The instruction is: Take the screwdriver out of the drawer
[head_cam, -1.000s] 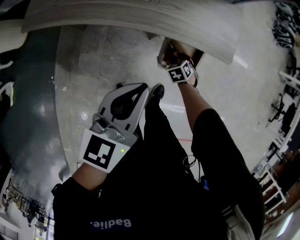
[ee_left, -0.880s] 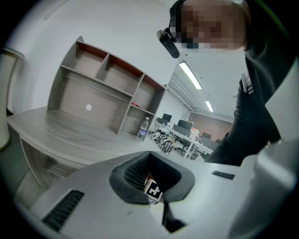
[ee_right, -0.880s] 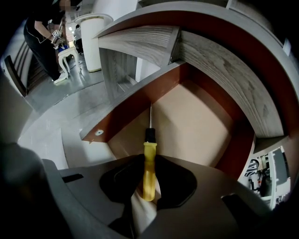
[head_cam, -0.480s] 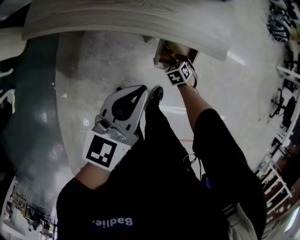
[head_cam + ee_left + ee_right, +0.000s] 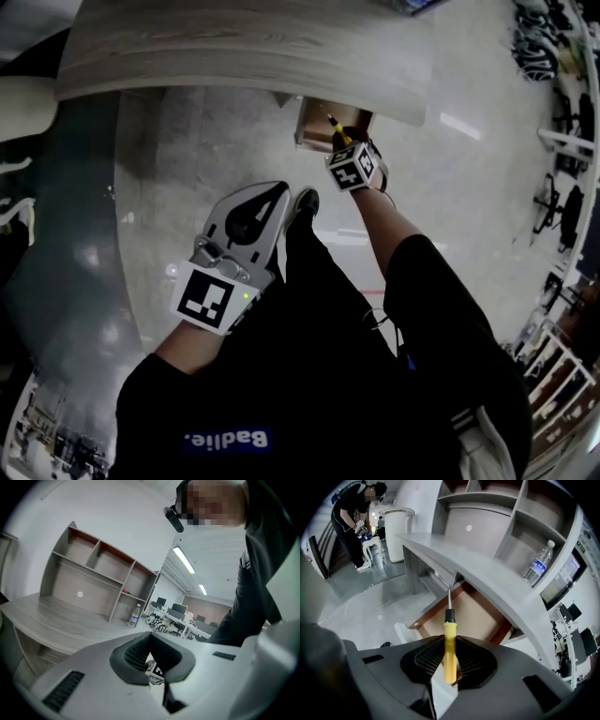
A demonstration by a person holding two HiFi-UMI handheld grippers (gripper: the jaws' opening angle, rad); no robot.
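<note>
A screwdriver (image 5: 449, 644) with a yellow handle and a thin steel shaft is clamped between the pads of my right gripper (image 5: 450, 663), tip pointing away and up. It hangs above the open wooden drawer (image 5: 474, 612), free of it. In the head view the right gripper (image 5: 339, 142) is just below the desk's edge, with the screwdriver (image 5: 334, 127) sticking out over the drawer (image 5: 313, 124). My left gripper (image 5: 279, 193) is held nearer the body, well apart from the drawer. Its jaws stand a little apart and nothing is between them (image 5: 153, 662).
The drawer sits under a curved grey wood desk (image 5: 234, 56). A shelf unit (image 5: 93, 578) and a water bottle (image 5: 538, 564) stand on the desk. The person's shoe (image 5: 305, 202) rests on the polished floor below. Another person stands far off (image 5: 355, 513).
My right gripper has lifted up out of the drawer with the screwdriver, whose yellow handle now shows above the drawer. The left gripper has risen slightly.
</note>
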